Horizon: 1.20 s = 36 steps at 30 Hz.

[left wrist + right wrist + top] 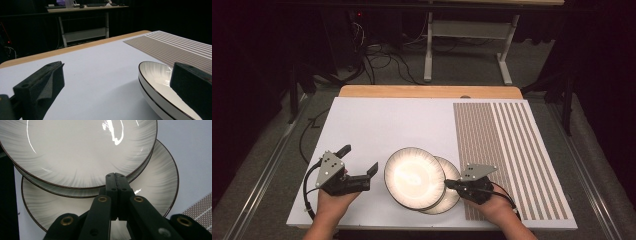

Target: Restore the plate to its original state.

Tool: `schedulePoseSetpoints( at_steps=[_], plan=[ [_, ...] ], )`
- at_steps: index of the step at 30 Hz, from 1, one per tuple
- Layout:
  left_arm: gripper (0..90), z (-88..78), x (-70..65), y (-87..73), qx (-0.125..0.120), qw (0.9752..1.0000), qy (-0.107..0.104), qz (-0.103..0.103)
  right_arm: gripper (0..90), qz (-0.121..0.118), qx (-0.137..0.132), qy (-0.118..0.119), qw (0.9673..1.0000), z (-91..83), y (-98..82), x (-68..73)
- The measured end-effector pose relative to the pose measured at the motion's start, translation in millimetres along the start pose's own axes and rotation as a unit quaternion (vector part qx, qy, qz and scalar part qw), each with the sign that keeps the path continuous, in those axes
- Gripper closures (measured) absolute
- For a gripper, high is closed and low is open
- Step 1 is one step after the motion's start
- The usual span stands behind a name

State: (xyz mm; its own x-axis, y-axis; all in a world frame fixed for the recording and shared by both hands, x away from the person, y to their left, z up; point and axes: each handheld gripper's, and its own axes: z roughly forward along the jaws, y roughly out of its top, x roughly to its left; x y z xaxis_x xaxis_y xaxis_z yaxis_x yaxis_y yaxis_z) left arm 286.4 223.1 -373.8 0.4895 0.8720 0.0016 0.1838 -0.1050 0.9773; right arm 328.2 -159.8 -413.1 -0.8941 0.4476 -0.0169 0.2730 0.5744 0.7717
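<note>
**A:** Start at the right gripper (451, 183). How do its jaws stand?

**B:** Pressed together. In the right gripper view (115, 178) the two black jaws meet with no gap, their tips at the near edge of the upper plate (75, 150). Whether that rim is pinched between them or they are simply closed beside it, I cannot tell.

**A:** And the plates themselves?

**B:** Two pale plates with dark rims and fine grey streaks. The upper plate (414, 177) overlaps the lower plate (451, 192), which shows from under it on the side toward the right gripper. In the right gripper view the lower plate (155, 185) spreads out beneath and past the upper one.

**A:** The left gripper?

**B:** Its jaws are spread wide. From above, the left gripper (360, 162) sits just beside the upper plate on the side away from the right gripper, apart from it. In the left gripper view (120, 82) the upper plate's rim (152, 75) lies near one jaw.

**A:** What's under it all?

**B:** A white board (382, 125) on a wooden table (427, 91). Beyond the lower plate, past the right gripper, a brown striped panel (507, 150) covers the board.
</note>
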Motion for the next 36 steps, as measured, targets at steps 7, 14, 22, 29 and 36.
schedulePoseSetpoints(
  at_steps=[7,14,22,29,36],
  plan=[
    [0.2,-1.2,0.5,1.0,0.004,1.0,0.004,0.005,90.0,0.001,0.0,0.002,1.0,-0.3,0.0,0.4],
    [0.2,-1.3,0.5,0.8,0.006,1.0,0.006,0.005,90.0,0.001,0.0,0.003,1.0,-0.5,0.0,0.6],
    [0.3,-1.8,0.2,1.2,0.007,0.9999,0.005,0.008,90.0,0.001,0.001,0.004,1.0,-0.7,0.0,0.5],
    [0.4,-2.4,0.0,1.5,0.004,0.9999,0.006,0.007,90.0,0.001,0.001,0.004,1.0,-0.8,0.0,0.6],
    [0.6,-2.4,-0.4,1.5,0.004,0.9999,0.006,0.009,90.0,0.001,0.002,0.005,1.0,-0.9,-0.1,0.4]
  ],
)
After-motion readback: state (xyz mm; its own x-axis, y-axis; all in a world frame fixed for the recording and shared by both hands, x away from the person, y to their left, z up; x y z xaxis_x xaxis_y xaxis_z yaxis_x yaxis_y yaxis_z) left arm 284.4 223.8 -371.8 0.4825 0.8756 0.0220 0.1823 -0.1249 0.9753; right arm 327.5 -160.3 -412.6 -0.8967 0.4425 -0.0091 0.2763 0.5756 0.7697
